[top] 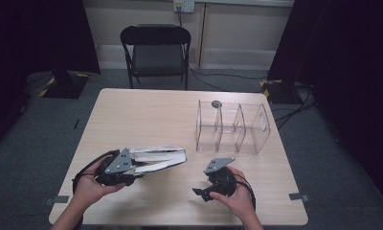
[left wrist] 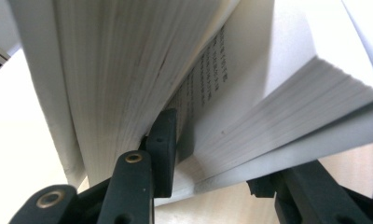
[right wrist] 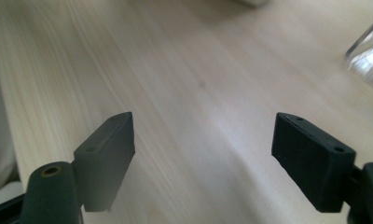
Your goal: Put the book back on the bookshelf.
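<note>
An open white book with fanned pages hangs just above the wooden table, near its front left. My left gripper is shut on its left end. In the left gripper view one jaw sits between the printed pages, and the other lies under the lower block of pages. My right gripper is low over the table's front right. Its jaws point left and stand open with only bare wood between them.
A clear plastic organizer with several compartments stands at the right of the table; its corner is also in the right gripper view. A small dark round thing sits at its back edge. A black folding chair stands beyond the table.
</note>
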A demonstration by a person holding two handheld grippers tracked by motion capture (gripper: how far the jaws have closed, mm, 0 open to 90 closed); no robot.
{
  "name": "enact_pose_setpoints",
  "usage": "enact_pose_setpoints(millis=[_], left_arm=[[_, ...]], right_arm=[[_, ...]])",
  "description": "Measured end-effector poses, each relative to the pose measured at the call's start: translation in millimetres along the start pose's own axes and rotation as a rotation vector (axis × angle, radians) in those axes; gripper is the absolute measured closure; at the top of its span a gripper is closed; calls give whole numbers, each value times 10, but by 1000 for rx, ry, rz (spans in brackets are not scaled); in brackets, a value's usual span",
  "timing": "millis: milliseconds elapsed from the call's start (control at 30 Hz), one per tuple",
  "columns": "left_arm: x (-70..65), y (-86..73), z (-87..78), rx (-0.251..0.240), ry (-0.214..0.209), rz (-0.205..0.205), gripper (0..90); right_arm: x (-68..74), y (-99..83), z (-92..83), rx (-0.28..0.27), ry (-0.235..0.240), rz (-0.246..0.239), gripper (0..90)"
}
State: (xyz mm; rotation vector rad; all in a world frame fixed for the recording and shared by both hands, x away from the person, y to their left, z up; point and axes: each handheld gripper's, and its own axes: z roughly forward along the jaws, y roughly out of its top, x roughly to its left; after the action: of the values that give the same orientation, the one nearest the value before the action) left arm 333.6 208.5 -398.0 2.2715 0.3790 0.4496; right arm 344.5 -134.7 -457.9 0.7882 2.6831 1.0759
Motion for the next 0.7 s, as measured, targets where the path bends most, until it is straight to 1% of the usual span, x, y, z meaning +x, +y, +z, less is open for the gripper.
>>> enact_pose_setpoints(millis=[33, 67, 133, 167, 200, 233, 267, 333, 367, 433, 467, 533, 567, 633, 700], left_arm=[[2, 12, -17, 3, -6, 4, 610], [2, 19, -26, 5, -10, -1, 617], [0, 31, -38, 10, -7, 4, 625], [4, 45, -54, 18, -13, -4, 627], [6, 53, -60, 19, -18, -7, 631], [11, 68, -75, 24, -24, -12, 633], [13, 74, -81, 24, -29, -22, 637], [25, 90, -97, 32, -35, -15, 645], [24, 97, -102, 36, -36, -20, 648], [32, 110, -114, 38, -42, -20, 652], [34, 113, -118, 38, -43, -26, 656], [40, 120, -131, 47, -44, -25, 662], [41, 123, -132, 45, -48, -30, 663], [42, 136, -140, 49, -50, -24, 667], [55, 141, -151, 51, -56, -36, 670]], right_arm=[[-5, -36, 23, 4, 0, 9, 206], [-8, -82, 52, 9, 1, 16, 198], [-9, -130, 81, 6, -12, 5, 195], [-4, -147, 90, 8, -8, 0, 193], [4, -177, 108, 14, -18, -24, 185], [7, -189, 115, 20, -21, -35, 185], [5, -207, 130, 37, -24, -39, 181], [-5, -232, 154, 49, -32, -39, 182], [-12, -242, 161, 52, -33, -38, 181], [-27, -260, 165, 43, -41, -29, 180], [-36, -267, 164, 37, -41, -28, 179], [-39, -275, 164, 39, -56, -37, 174], [-41, -280, 167, 34, -54, -37, 167], [-42, -287, 173, 26, -58, -34, 158], [-47, -293, 178, 18, -58, -32, 153]])
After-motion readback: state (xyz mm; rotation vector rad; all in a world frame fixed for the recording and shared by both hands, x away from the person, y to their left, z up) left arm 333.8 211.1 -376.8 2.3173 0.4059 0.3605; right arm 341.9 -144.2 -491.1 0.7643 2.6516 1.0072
